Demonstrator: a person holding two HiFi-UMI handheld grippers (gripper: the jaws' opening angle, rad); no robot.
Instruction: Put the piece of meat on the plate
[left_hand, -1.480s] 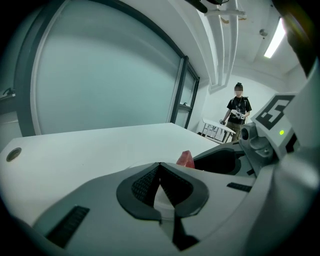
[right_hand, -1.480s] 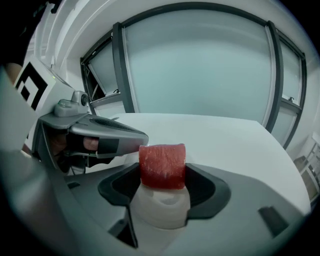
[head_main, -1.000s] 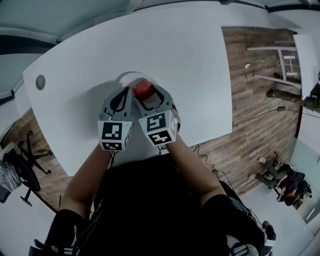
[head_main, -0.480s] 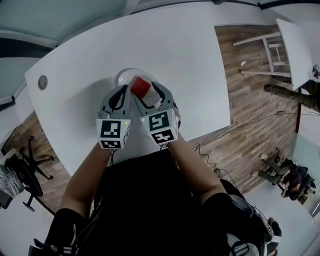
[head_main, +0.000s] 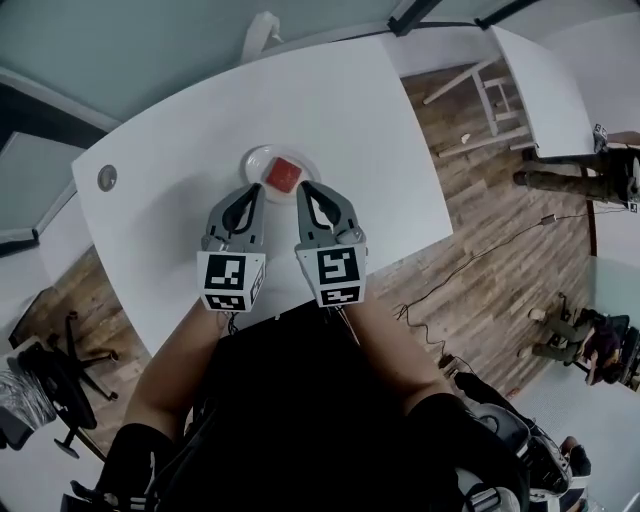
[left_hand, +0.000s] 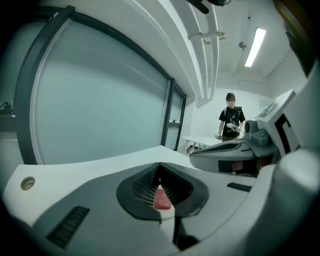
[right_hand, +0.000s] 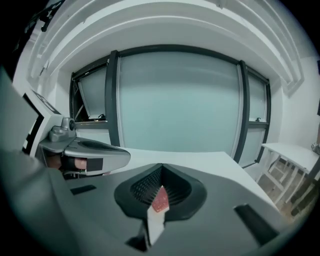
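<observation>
Both jaw pairs are pressed together; nothing is gripped by the left gripper or right gripper. The meat is seated on the plate (upper centre, head view), clear of both.

The piece of meat, which a second ago sat between the wide-open jaws of the right claw, now lies alone on the plate. We see that claw drawn back towards the person and lifted, its jaws closing down to meet with nothing between them. The left claw has pulled back and risen alongside it, so both tips now stand short of the plate's near rim rather than over it. Whether the meat already rested on the plate back then we cannot quite tell.
</observation>
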